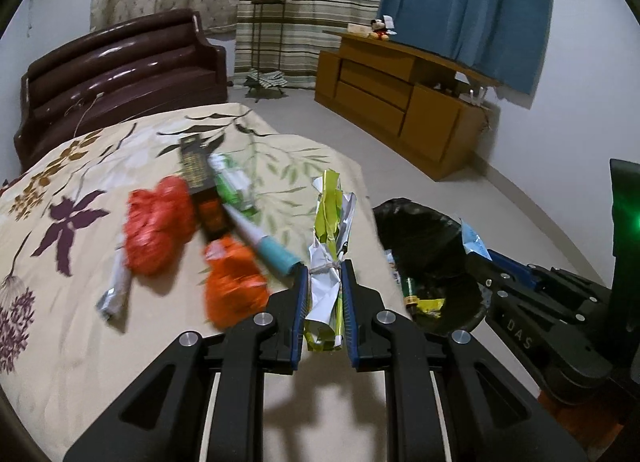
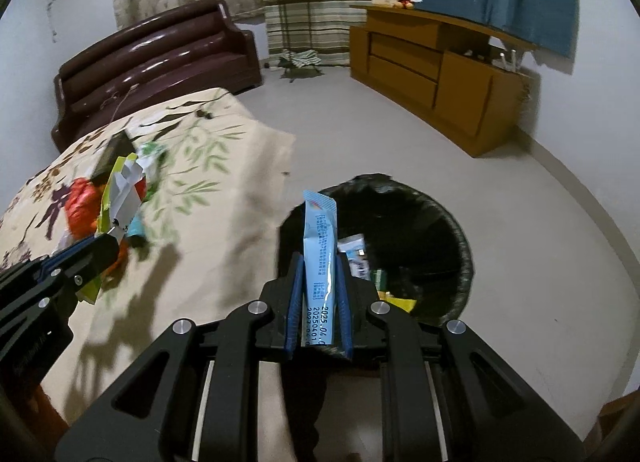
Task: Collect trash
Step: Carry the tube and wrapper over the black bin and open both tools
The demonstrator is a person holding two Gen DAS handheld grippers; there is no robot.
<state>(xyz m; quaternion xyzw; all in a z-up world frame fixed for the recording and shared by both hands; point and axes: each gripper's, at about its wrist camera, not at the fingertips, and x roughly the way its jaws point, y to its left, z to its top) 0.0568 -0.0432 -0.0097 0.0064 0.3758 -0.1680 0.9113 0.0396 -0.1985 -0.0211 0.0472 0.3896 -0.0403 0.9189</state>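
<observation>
While left jaws clench a green wrapper (image 1: 329, 262), right jaws grasp a blue sachet (image 2: 319, 246).

Each wrist camera looks forward and steeply down along its own jaws at close range, the left over the bed (image 1: 80, 302), the right over the black-lined bin (image 2: 448, 221), both sharing bed edge, bin, sofa (image 1: 120, 73) and cabinet (image 2: 440, 73).

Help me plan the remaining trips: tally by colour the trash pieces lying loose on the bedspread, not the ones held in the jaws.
Red crumpled bag: 1
Orange crumpled bag: 1
Black packet: 1
Green-and-white packet: 1
White tube with teal cap: 1
Silver wrapper: 1
Total: 6
</observation>
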